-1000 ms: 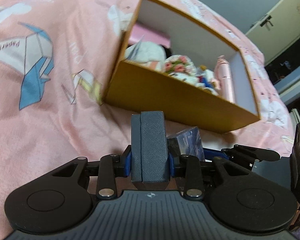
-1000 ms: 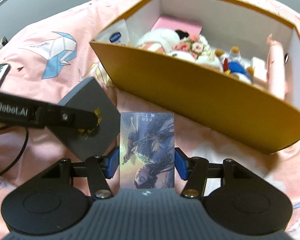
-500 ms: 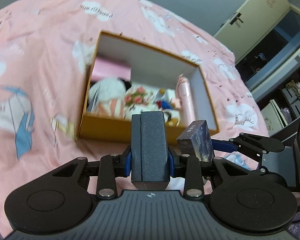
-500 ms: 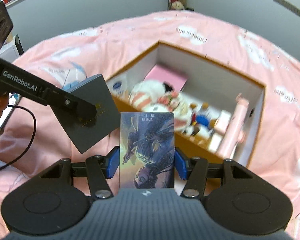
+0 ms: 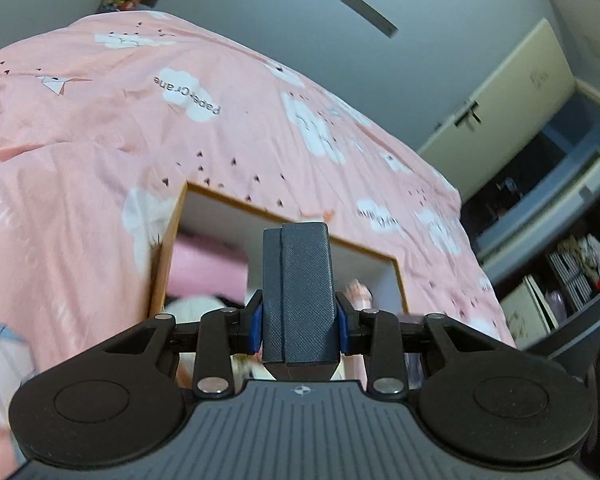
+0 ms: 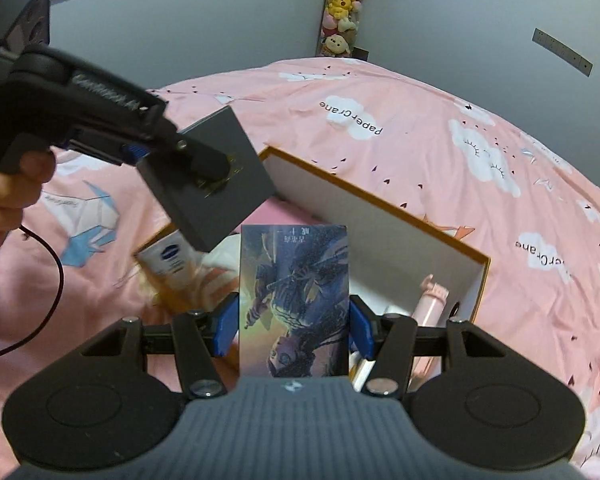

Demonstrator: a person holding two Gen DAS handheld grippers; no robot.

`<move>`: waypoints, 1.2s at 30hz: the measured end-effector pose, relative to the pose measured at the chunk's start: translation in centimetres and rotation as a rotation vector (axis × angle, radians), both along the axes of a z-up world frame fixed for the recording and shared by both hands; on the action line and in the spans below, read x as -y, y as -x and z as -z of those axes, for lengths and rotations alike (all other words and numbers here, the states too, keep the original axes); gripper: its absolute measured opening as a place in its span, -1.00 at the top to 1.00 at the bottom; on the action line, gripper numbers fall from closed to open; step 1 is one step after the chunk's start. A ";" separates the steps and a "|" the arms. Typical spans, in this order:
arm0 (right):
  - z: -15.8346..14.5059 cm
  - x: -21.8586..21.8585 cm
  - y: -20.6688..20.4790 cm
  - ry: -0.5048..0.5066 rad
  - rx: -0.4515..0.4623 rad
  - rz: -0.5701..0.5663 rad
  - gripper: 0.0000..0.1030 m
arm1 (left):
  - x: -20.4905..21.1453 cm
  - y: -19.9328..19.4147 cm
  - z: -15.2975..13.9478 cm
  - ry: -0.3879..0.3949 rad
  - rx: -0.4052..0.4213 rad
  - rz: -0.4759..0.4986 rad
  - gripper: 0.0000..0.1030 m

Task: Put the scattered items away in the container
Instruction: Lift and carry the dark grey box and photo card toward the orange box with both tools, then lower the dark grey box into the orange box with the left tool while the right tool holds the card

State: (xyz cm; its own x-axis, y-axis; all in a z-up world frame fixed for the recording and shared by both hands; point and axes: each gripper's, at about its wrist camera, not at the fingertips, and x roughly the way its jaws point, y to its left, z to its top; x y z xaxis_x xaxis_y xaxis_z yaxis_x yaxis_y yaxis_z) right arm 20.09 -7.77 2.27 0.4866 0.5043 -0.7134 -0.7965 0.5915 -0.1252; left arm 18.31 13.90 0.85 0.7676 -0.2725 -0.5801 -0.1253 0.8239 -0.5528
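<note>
My left gripper (image 5: 299, 326) is shut on a dark grey textured box (image 5: 298, 292), held edge-on above the near side of the open orange cardboard container (image 5: 162, 276). In the right wrist view the same grey box (image 6: 212, 184) hangs over the container's left corner (image 6: 300, 164). My right gripper (image 6: 294, 330) is shut on a flat box with a blue illustrated figure (image 6: 294, 300), raised over the container's near wall. Inside lie a pink flat box (image 5: 208, 268), a white soft item, a pink bottle (image 6: 430, 300) and a white tube with a blue logo (image 6: 168, 258).
The container sits on a pink bedspread (image 6: 420, 140) printed with clouds and paper cranes. A hand (image 6: 8, 196) grips the left tool, with a black cable (image 6: 48, 300) hanging. Plush toys (image 6: 342, 8) hang on the grey wall; a cupboard and shelves (image 5: 572, 264) stand right of the bed.
Both grippers have risen from beside the container's near wall to above it, each keeping its box. The views now look across the bed toward the walls.
</note>
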 end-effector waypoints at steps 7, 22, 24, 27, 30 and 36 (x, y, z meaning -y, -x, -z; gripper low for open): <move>1.8 -2.4 -3.9 0.056 0.000 0.000 -0.15 | -1.0 -4.6 2.6 -0.002 -0.031 -0.005 0.25; 5.8 -4.8 -10.8 0.115 -0.075 0.026 -0.15 | -1.3 -9.3 7.2 0.005 -0.075 -0.005 0.25; 6.4 -5.3 -11.1 0.126 -0.083 0.021 -0.16 | -1.1 -9.5 7.4 -0.004 -0.069 0.007 0.25; 7.3 -5.9 -11.7 0.143 -0.093 0.018 -0.16 | -0.8 -9.8 7.6 -0.029 -0.061 0.016 0.25; 7.7 -6.4 -12.1 0.157 -0.083 0.021 -0.15 | -0.2 -9.9 7.8 -0.065 -0.055 0.032 0.25; 8.2 -7.2 -12.3 0.181 -0.054 0.004 -0.15 | 0.8 -9.9 8.0 -0.158 -0.056 0.071 0.24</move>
State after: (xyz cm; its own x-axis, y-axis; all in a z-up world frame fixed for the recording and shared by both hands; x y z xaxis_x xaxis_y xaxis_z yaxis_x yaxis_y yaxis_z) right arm 32.43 -0.55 -5.89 0.4467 0.3636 -0.8175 -0.8029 0.5661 -0.1869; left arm 28.19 13.06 -7.14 0.7150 -0.2268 -0.6613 -0.0912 0.9076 -0.4099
